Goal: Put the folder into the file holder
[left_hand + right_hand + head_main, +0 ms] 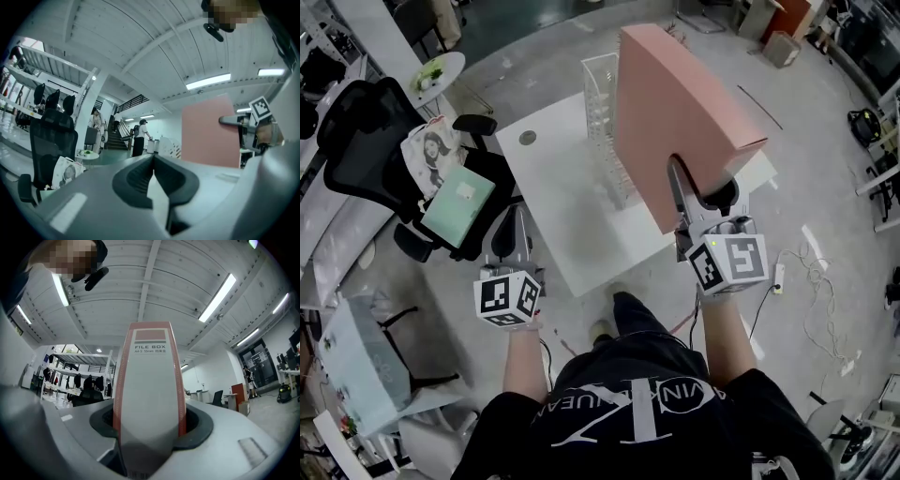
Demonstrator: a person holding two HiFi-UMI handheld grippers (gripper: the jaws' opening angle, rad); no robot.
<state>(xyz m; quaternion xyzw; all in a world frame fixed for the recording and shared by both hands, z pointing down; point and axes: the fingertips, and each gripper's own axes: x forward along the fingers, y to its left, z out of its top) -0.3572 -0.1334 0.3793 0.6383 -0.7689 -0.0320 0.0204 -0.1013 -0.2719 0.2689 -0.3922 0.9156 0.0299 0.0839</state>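
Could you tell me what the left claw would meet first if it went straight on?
Nothing close, it seems: the left claw points at open floor between the office chair and the pink folder, though depth is unclear.

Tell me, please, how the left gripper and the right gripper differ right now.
The right gripper is clamped on the spine of the pink folder, its jaws held apart by it; the left gripper is shut and empty. In the head view, the right gripper reaches over the white table toward the clear file holder, while the left gripper hangs beside the table's edge. Each carries a marker cube.
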